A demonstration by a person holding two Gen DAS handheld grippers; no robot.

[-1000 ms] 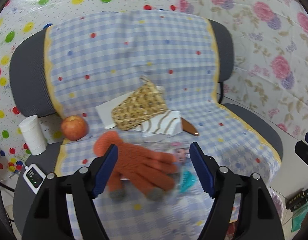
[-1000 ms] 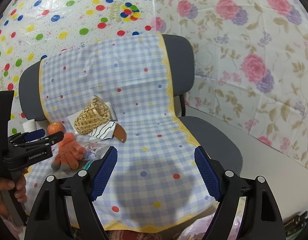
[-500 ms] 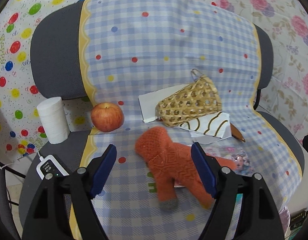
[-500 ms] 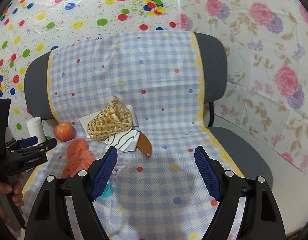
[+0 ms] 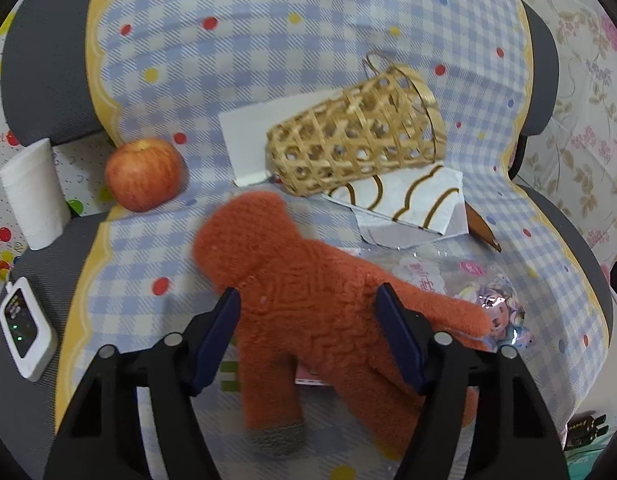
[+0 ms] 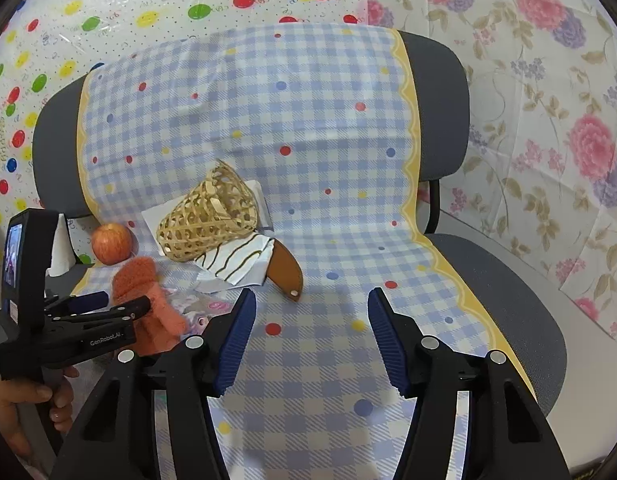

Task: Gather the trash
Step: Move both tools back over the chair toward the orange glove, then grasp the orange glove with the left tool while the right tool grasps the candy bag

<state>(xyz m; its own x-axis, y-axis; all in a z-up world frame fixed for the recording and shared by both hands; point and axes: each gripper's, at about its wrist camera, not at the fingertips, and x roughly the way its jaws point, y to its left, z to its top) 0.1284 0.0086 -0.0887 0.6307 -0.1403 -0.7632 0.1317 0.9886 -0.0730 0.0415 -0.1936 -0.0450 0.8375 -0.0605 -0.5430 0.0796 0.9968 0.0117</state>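
You had the left gripper down over the orange glove, its jaws straddling the glove's palm; they had just been closing in, yet a gap showed at the left pad, so nothing was pinched. The glove lay near the seat's front edge, partly covering a clear plastic wrapper, which looked like the trash you were after; shifting the glove would probably have freed it. Your right gripper hung spread over bare checked cloth mid-seat, its jaws also just narrowed, nothing between them. The woven basket lay tipped on its side on white paper toward the seat's back, likely where trash belonged.
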